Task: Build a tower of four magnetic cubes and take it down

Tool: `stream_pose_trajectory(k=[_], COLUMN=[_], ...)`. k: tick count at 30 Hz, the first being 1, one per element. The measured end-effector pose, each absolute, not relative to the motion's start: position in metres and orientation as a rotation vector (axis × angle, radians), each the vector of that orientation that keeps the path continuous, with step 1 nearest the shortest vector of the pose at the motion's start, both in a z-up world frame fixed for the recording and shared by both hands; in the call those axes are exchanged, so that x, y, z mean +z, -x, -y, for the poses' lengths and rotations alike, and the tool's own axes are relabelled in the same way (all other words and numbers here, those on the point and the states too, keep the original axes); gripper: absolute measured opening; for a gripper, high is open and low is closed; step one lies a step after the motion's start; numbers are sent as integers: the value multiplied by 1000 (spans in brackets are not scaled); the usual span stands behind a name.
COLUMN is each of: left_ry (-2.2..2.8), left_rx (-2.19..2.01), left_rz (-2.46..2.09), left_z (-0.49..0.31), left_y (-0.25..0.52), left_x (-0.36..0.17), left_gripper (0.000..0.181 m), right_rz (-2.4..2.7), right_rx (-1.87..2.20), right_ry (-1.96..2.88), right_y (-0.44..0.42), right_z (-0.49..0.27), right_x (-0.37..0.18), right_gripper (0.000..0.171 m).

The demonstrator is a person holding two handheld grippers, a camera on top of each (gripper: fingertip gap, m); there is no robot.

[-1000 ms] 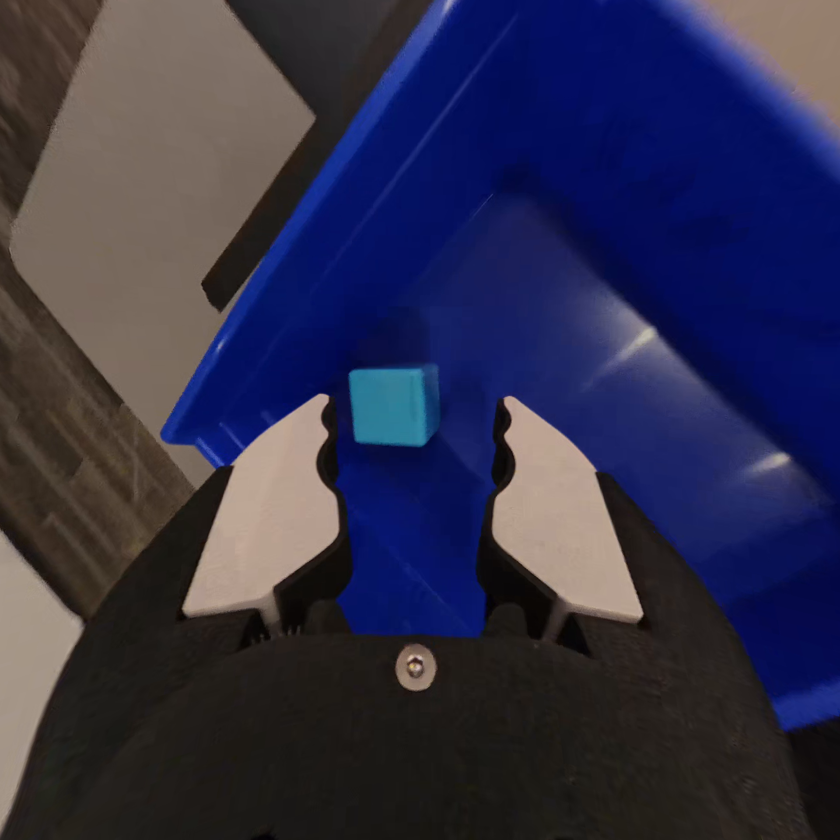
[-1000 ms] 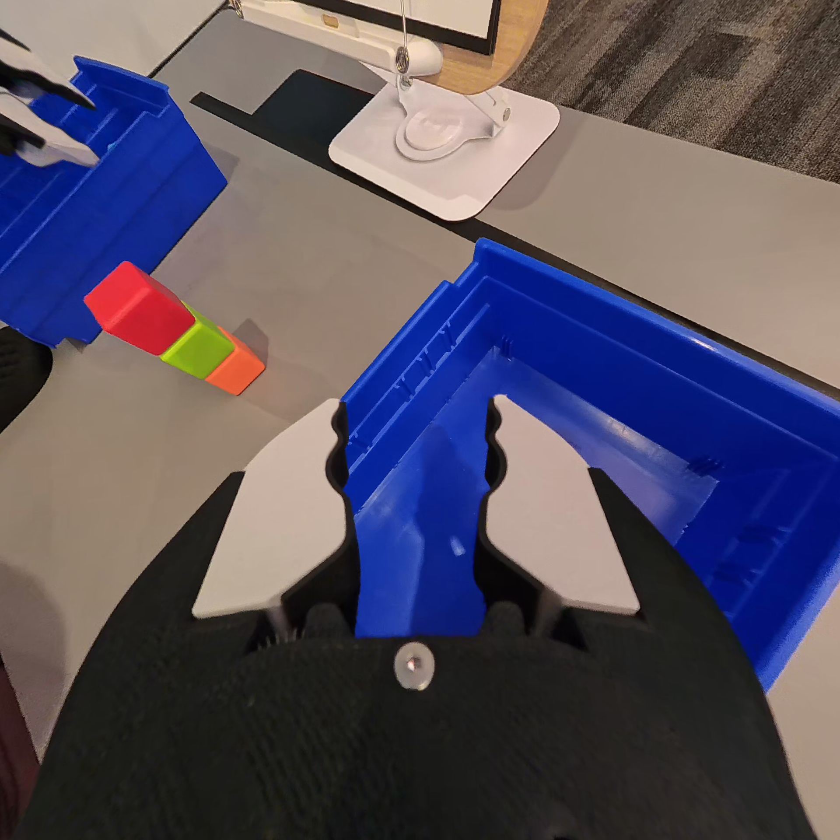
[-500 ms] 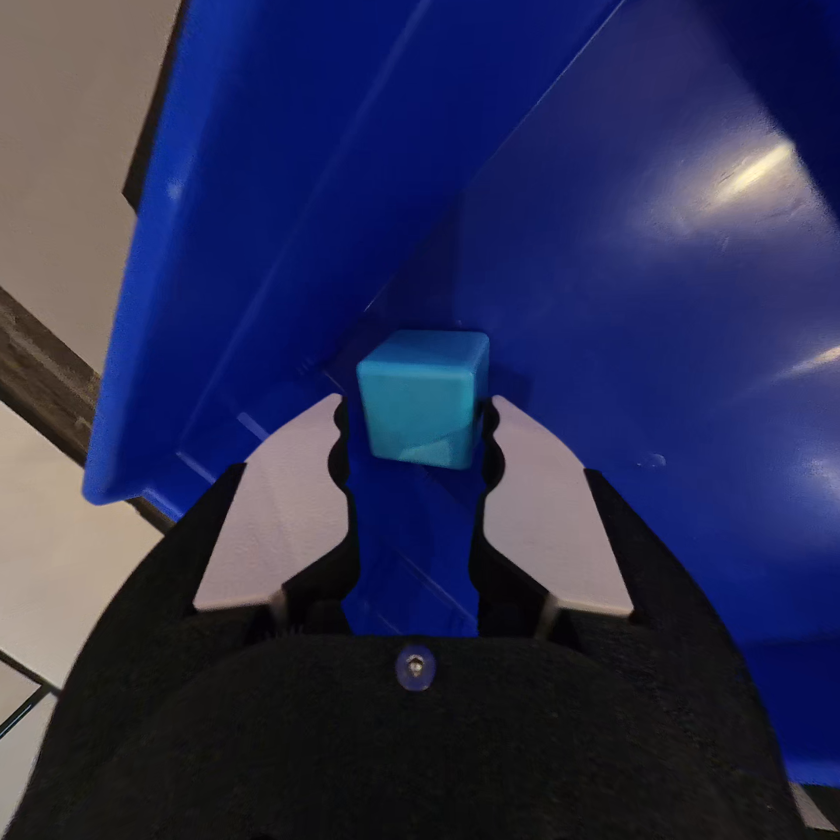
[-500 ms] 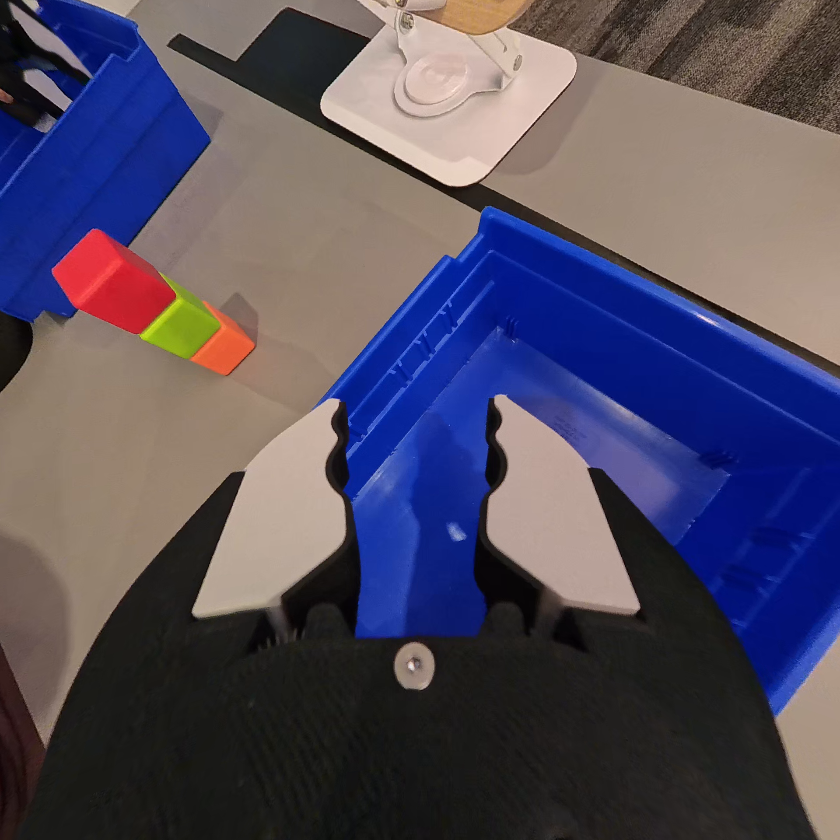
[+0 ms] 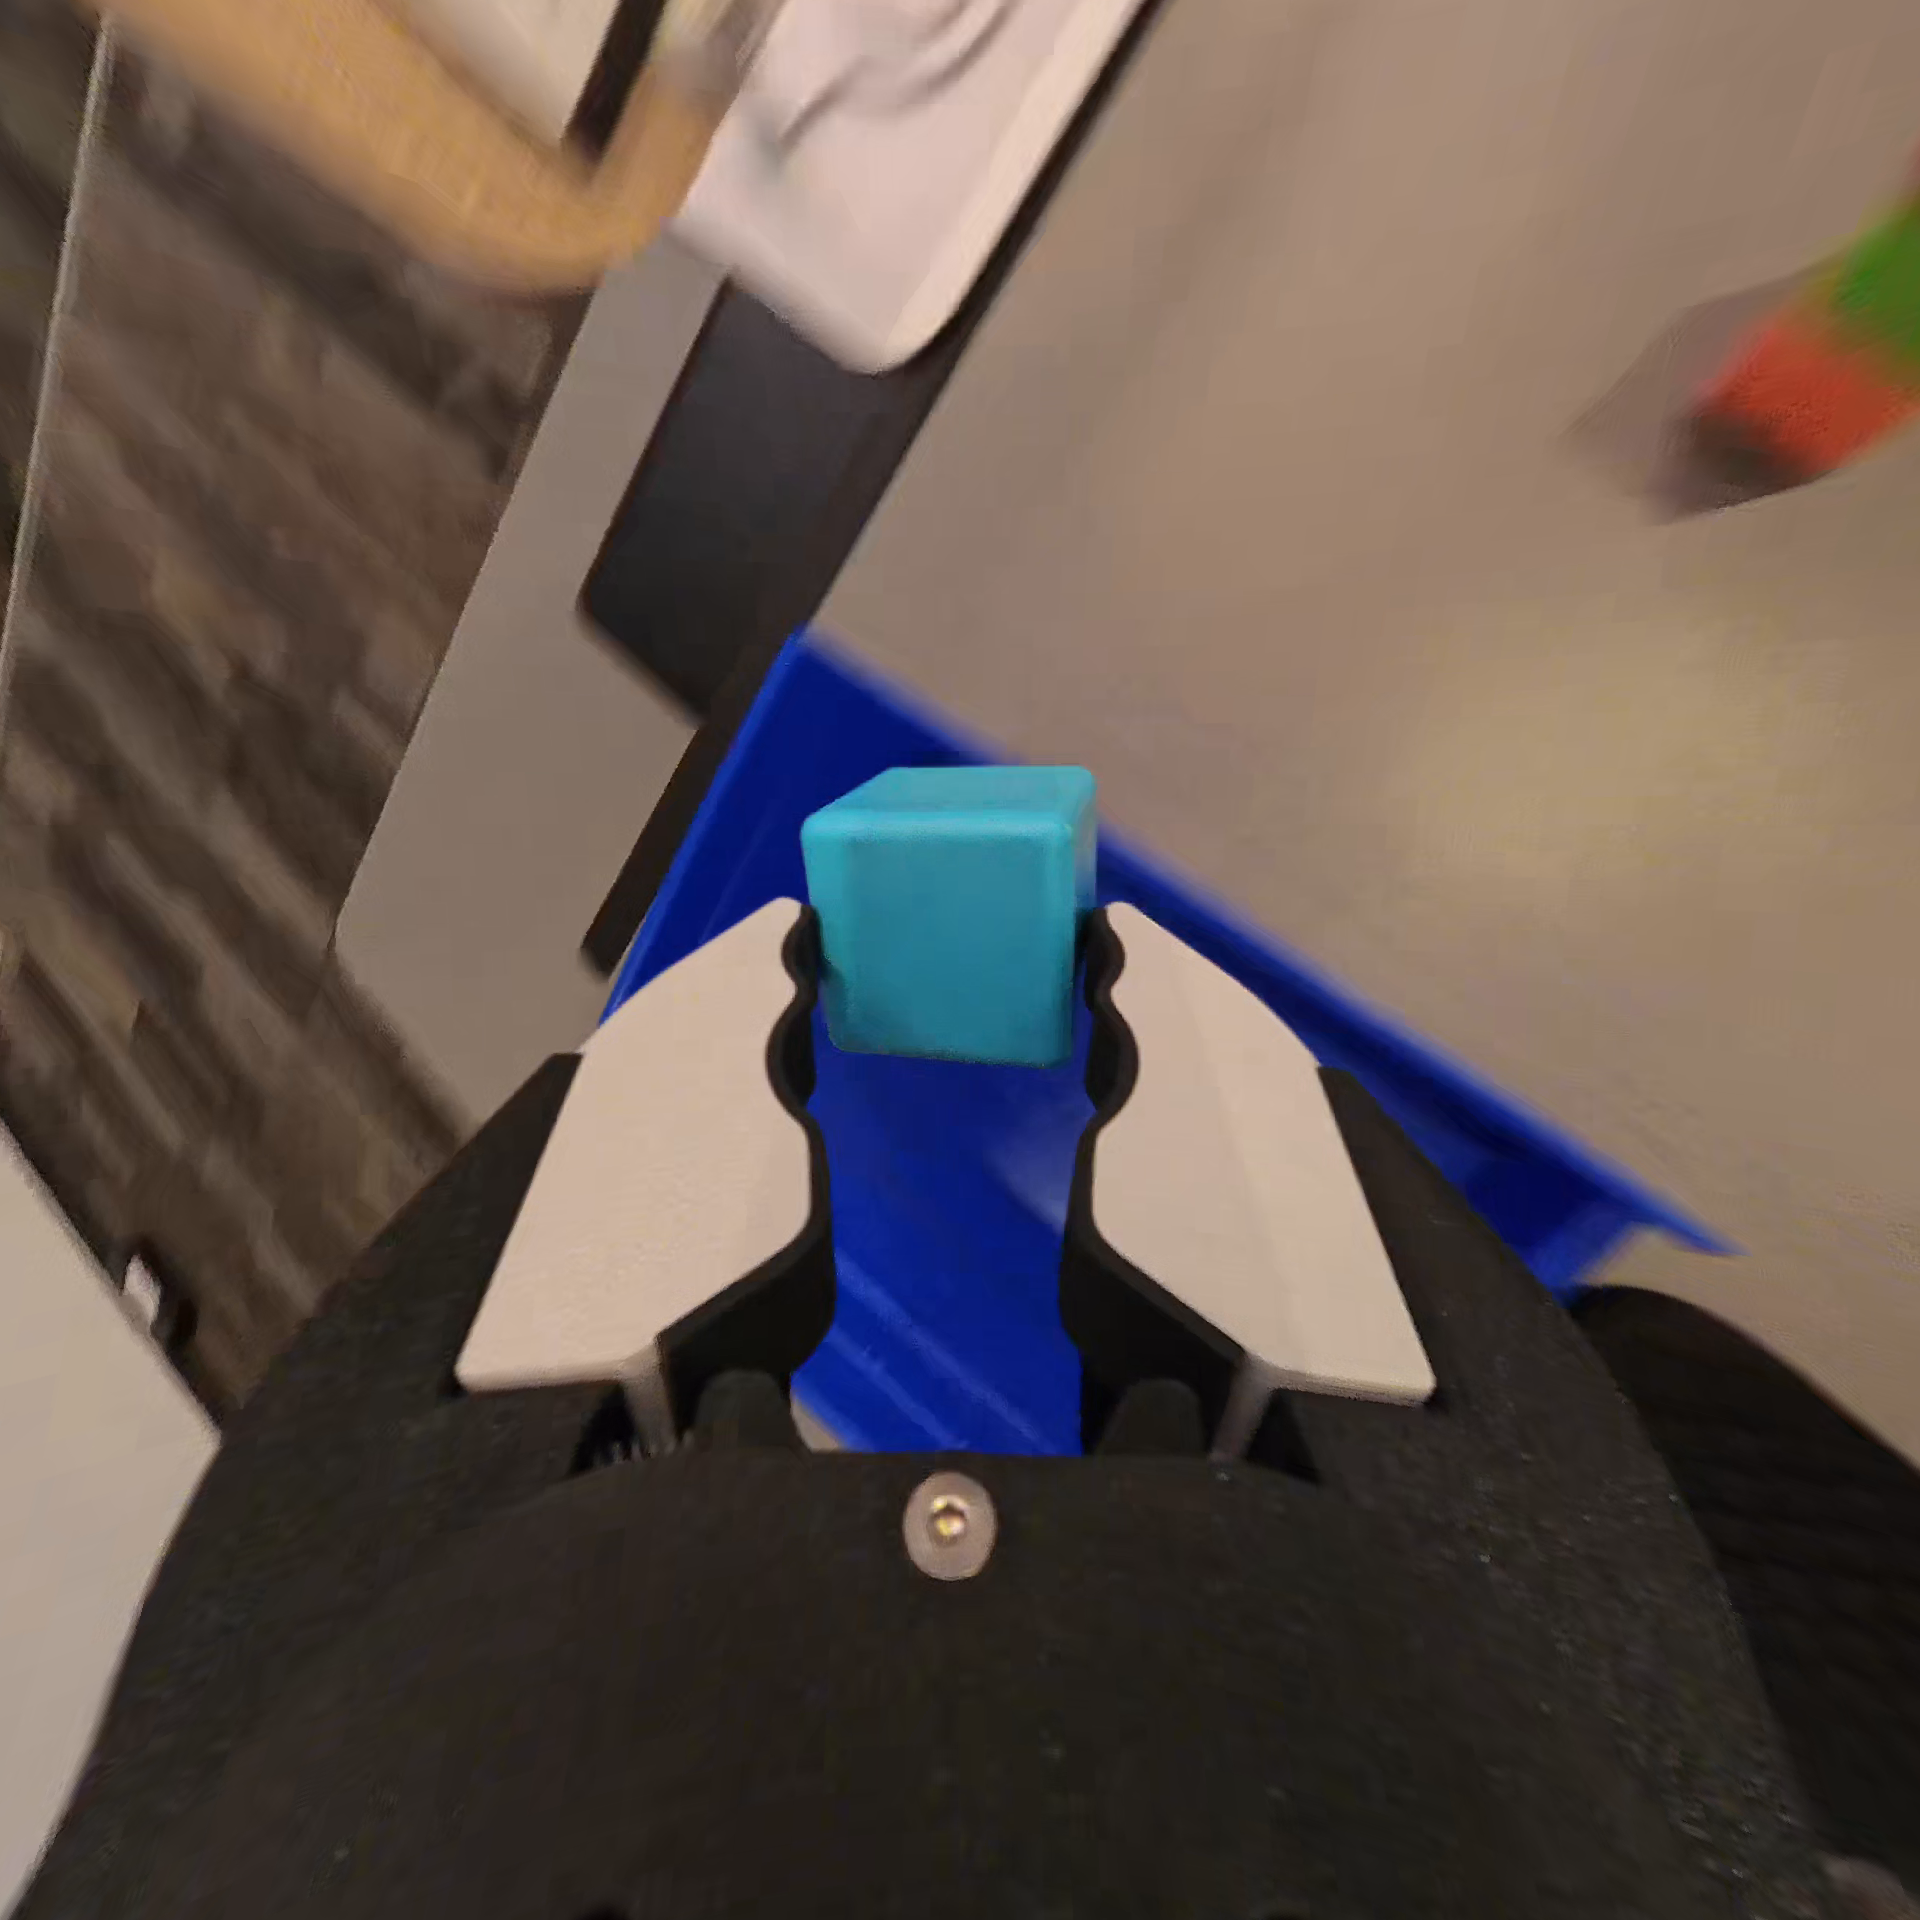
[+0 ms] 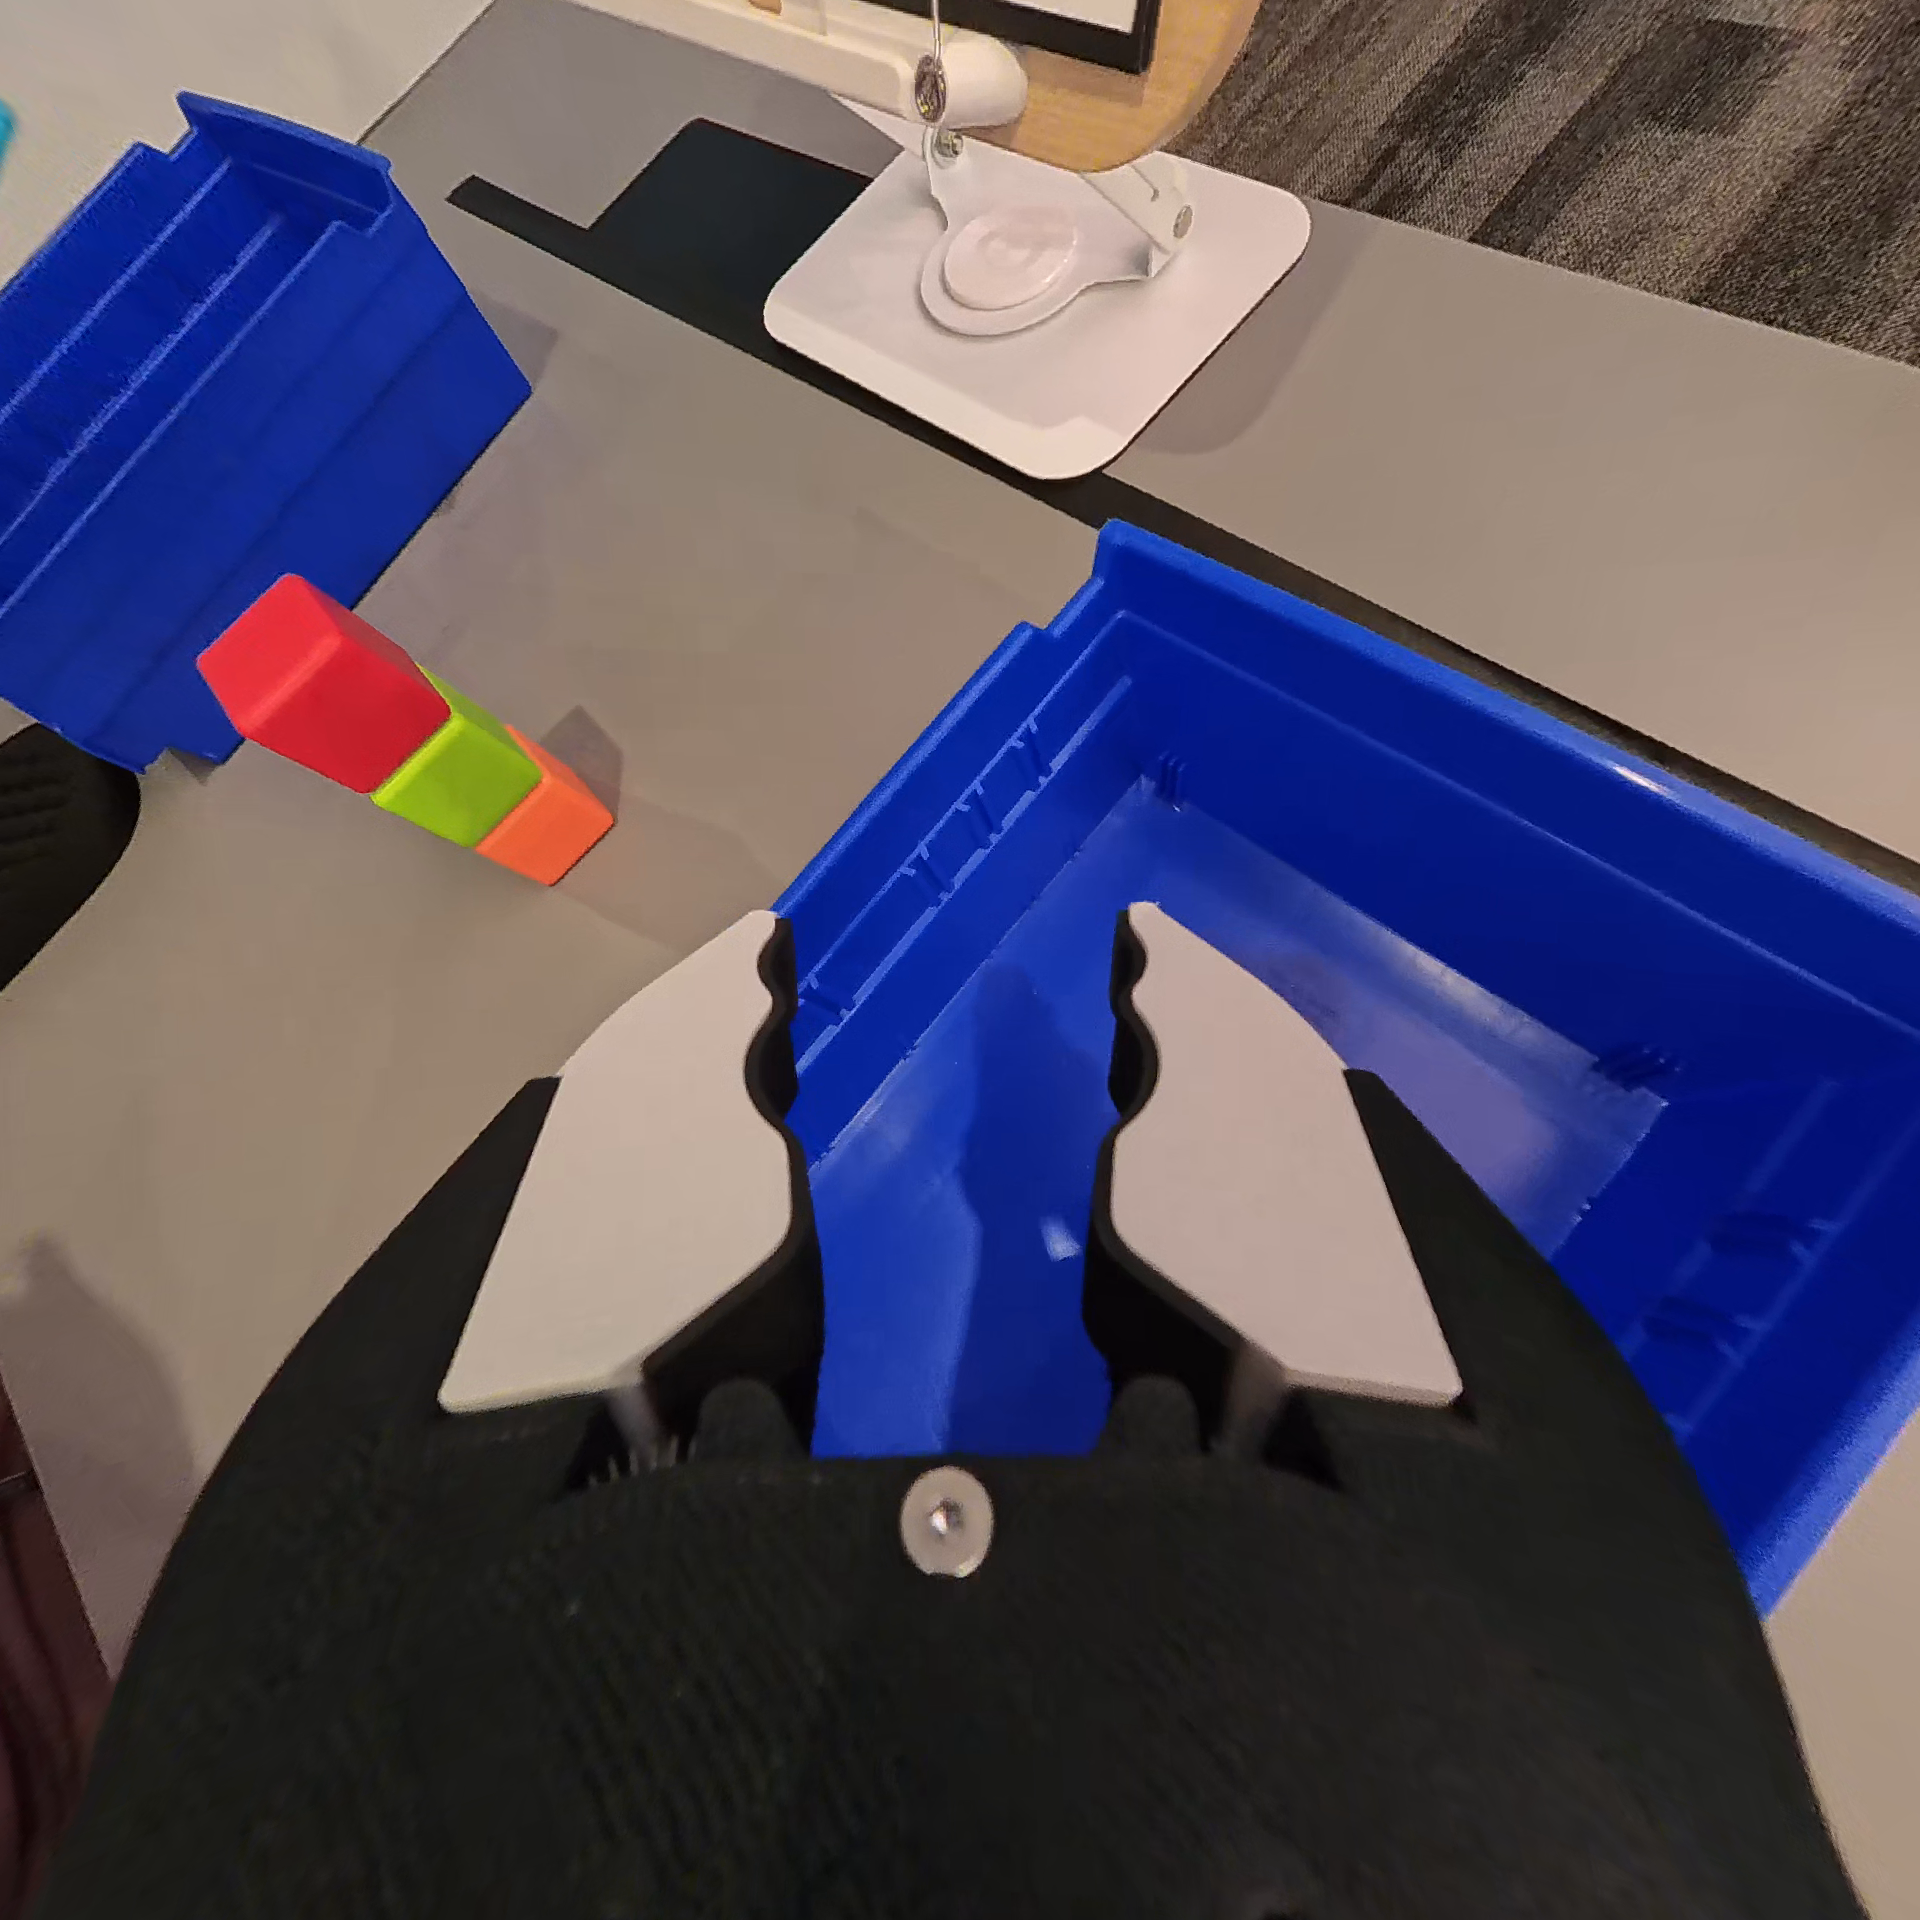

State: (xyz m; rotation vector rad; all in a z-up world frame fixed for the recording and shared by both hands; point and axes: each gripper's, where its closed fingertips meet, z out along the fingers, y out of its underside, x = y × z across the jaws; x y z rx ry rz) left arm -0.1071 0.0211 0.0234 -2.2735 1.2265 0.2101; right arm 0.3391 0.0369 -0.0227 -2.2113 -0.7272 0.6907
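Cube in hand: your left gripper (image 5: 948,914) is clamped on the small turquoise plastic cube (image 5: 951,925), one finger on each side face, above the rim of the near blue plastic bin (image 5: 1351,1049).
Tower so far: a glossy red cube (image 6: 312,681) on a lime-green cube (image 6: 457,774) on an orange cube (image 6: 545,821), standing upright on the grey tabletop (image 6: 831,582) (three up, one to go, I'd say).
Bearing: from your left gripper the tower sits ahead and off to the right, near the frame edge and blurred.
Right gripper: your right gripper (image 6: 951,925) hangs spread and empty over the large blue plastic bin (image 6: 1507,831), tower well to its left.
Next call: swing right and set it square on the red one.
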Motion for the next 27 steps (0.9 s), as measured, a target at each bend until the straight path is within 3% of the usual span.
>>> stream_pose_trajectory(k=[5,9,27], left_ry=[1931,1853,1919], left_rx=[126,107,141], left_rz=[-1711,-1876,-2082], left_z=[33,43,33], left_y=[-31,-92,-115], left_x=[36,21,-15], left_gripper=[49,49,49], right_rz=[760,776,808], right_rx=[680,686,709], right_ry=[2224,2219,2214], right_y=[-334,-332,-333], right_z=[-35,-32,-29], right_x=[-27,-26,-25], right_gripper=[60,60,60])
